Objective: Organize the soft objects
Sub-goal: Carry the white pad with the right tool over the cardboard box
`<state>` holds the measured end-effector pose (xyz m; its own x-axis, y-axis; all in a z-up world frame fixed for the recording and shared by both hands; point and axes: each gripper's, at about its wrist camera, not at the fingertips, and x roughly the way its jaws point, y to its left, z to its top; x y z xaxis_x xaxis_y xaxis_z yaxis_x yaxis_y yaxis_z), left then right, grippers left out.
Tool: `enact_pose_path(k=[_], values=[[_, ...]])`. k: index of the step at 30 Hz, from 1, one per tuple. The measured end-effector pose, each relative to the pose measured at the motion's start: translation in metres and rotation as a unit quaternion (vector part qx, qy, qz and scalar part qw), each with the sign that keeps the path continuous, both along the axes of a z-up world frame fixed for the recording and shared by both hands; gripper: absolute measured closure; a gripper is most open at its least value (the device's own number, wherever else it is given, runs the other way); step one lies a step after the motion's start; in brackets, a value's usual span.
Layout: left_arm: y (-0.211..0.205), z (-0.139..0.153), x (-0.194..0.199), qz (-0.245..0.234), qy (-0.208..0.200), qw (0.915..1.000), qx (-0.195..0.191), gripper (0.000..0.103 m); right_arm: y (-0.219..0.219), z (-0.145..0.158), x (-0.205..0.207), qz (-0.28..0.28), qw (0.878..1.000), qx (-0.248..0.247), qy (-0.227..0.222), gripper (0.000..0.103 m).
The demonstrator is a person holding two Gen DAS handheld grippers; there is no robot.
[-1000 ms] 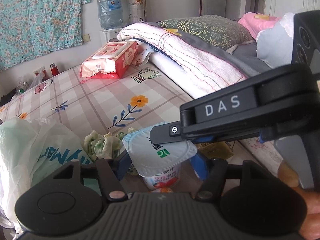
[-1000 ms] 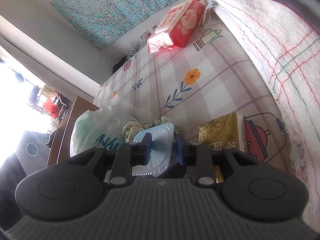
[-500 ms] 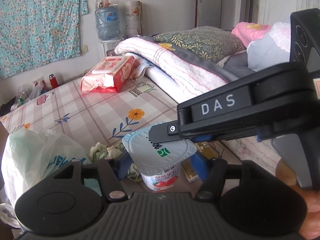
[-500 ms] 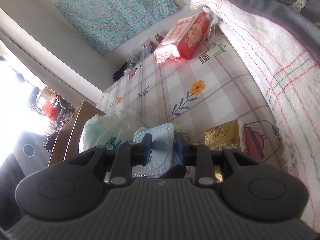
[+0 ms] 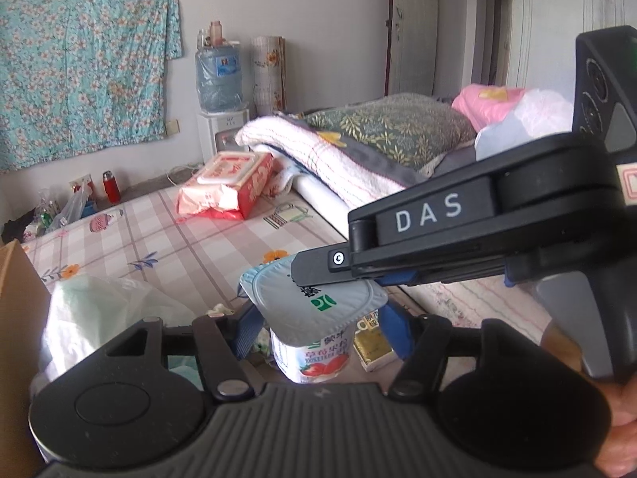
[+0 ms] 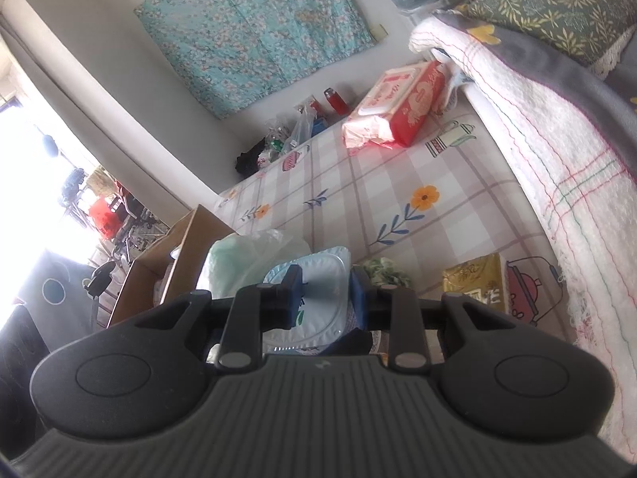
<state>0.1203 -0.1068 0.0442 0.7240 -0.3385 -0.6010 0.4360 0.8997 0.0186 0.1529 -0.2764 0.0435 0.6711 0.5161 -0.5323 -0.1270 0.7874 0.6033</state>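
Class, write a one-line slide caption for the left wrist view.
Both grippers hold a yogurt cup above the floral bedsheet: left gripper around its body, right gripper on its lid.

We've got a yogurt cup (image 5: 314, 352) up off the bed, white with a strawberry print low on its side and a pale blue foil lid (image 5: 318, 298) with a green logo. It sits roughly upright, tilted a bit. The lid looks partly peeled and bent. Over on the bed there's a crumpled green-and-white cloth (image 6: 384, 269), a gold tissue pack (image 6: 475, 279) lying flat just beside it, and a red-and-pink wet wipes pack (image 5: 231, 183) further back.
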Motion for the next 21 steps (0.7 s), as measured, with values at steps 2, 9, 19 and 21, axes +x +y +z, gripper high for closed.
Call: enact_pose_path(k=[2,9,19,21], values=[[0.005,0.004,-0.004,0.003,-0.005,1.0,-0.005,0.04,0.005,0.007,-0.003,0.003,1.0,-0.002,-0.005,0.077],[0.033,0.02,-0.021,0.021,-0.027,0.9992,-0.02,0.04,0.034,0.032,-0.015,0.024,0.999,-0.017,-0.028,0.077],[0.119,0.061,-0.046,0.113,-0.072,0.991,0.004,0.04,0.132,0.076,-0.005,0.136,0.988,-0.003,-0.069,0.077],[0.141,0.066,-0.049,0.14,-0.067,0.9879,0.011,0.04,0.162,0.081,0.0,0.171,0.983,0.002,-0.067,0.076]])
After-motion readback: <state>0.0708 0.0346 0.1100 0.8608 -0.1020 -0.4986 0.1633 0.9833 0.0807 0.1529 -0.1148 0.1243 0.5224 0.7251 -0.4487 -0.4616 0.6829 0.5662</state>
